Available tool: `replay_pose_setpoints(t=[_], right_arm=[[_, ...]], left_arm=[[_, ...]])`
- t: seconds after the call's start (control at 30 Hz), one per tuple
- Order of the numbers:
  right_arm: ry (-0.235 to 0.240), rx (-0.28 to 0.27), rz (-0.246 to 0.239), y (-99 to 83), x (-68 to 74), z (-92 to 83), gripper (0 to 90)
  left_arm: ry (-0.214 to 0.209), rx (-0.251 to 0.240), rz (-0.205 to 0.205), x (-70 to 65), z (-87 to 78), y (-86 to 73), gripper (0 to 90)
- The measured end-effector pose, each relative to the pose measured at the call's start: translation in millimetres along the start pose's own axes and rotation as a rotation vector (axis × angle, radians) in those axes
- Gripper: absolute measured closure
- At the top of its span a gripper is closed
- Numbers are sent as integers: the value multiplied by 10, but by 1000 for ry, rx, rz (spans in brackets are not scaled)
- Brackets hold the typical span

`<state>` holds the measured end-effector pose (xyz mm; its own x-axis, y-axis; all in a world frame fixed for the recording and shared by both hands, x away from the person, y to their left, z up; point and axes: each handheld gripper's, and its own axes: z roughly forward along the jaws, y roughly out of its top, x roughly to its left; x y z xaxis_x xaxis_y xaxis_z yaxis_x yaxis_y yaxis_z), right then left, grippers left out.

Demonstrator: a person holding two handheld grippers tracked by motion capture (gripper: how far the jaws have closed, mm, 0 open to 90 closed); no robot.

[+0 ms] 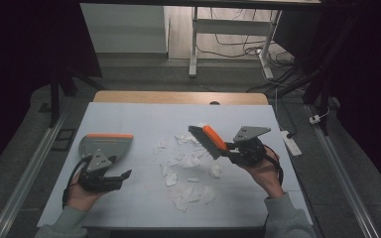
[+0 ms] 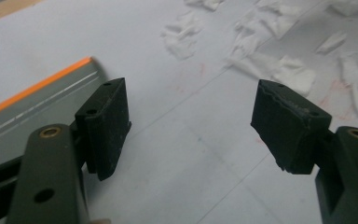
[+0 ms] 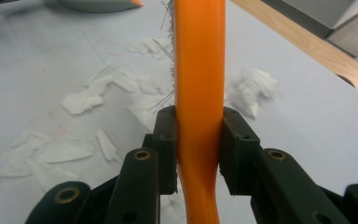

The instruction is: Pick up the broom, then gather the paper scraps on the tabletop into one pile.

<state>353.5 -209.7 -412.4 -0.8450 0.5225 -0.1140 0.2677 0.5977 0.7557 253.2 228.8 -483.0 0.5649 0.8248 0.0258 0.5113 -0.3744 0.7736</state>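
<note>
Right gripper (image 3: 198, 149) clamps brush (image 1: 209, 141) by its handle, left gripper (image 2: 191, 126) gapes empty beside dustpan (image 1: 105, 145); advise regripping dustpan before sweeping paper scraps (image 1: 188, 178) pan-ward.

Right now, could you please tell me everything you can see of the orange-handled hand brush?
The orange-handled hand brush has a smooth, plastic-looking orange handle and back, with grey bristles along one side. The right gripper is shut on its handle, both black pads pressing its sides. It is held above the white table, tilted, its head pointing toward the far left over the scattered white paper scraps. Whether the bristles touch any scrap I cannot tell.
</note>
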Motion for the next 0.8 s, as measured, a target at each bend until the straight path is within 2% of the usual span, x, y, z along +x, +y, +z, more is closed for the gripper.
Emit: replay_pose_setpoints(t=[0.13,0.3,0.8], right_arm=[[-32,6,31,-38,-74,-4,695],[-55,8,61,-76,-140,-18,696],[-99,25,79,-97,-210,-29,696]], left_arm=[[11,3,-25,53,0,-66,269],[10,7,-30,69,23,-88,265],[4,15,-34,97,35,-133,259]])
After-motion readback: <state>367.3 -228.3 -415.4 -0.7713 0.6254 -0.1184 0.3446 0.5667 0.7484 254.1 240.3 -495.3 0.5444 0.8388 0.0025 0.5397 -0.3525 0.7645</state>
